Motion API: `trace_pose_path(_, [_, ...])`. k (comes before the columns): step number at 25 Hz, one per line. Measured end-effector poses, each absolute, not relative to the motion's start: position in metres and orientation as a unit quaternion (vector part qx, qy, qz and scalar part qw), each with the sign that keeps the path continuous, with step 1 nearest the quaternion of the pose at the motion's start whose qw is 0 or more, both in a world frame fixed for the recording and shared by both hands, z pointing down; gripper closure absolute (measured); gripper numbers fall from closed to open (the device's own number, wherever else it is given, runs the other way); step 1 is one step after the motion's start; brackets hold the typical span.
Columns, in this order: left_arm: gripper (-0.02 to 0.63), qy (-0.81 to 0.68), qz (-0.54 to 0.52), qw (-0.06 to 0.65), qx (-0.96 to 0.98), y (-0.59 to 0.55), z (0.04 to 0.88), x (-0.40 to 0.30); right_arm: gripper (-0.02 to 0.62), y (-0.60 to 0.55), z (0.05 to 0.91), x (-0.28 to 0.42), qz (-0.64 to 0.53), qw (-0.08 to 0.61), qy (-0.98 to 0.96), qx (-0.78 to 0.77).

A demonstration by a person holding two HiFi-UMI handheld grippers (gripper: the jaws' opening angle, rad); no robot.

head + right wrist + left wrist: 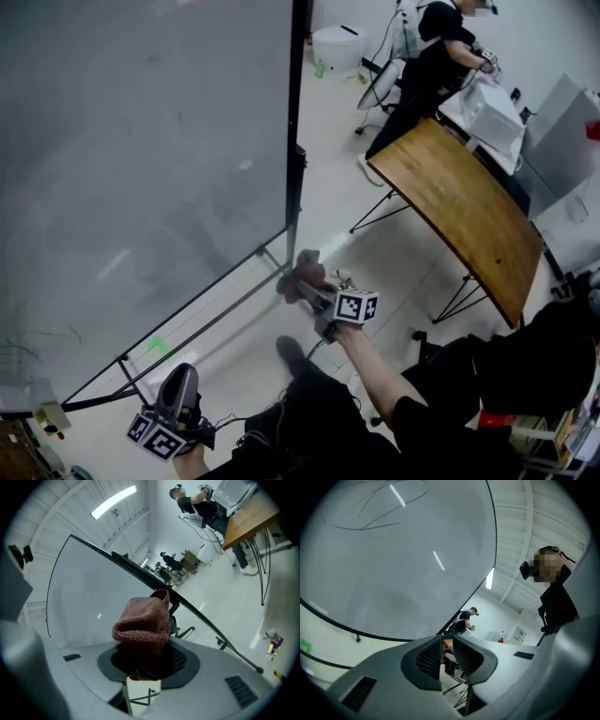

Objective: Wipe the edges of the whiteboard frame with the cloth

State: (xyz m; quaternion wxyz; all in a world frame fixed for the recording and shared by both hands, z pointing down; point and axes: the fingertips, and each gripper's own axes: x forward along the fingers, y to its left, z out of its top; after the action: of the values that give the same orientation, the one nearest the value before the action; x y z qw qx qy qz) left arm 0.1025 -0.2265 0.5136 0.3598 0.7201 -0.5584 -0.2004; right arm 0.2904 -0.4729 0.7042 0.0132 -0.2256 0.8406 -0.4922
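The right gripper (145,659) is clamped on a bunched reddish-brown knitted cloth (143,619), held just beside the 5 o'clock corner of the grey whiteboard's thin black metal frame (294,112); contact is unclear. The left gripper (447,641), jaws nearly closed on nothing, hangs low at 7 o'clock. No edge looks visibly wiped, so most of the work probably remains.
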Motion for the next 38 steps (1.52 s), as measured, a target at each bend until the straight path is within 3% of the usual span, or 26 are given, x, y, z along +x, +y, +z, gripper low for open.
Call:
trace_pose_path(13, [0.546, -0.579, -0.206, 0.380, 0.691, -0.308, 0.517, 0.101, 0.454, -0.575, 0.799, 0.238, -0.481, -0.078, 0.844, -0.225])
trace_pose_path(38, [0.546, -0.609, -0.238, 0.379, 0.654, -0.292, 0.524, 0.058, 0.454, -0.577, 0.804, 0.193, -0.244, -0.239, 0.921, -0.190])
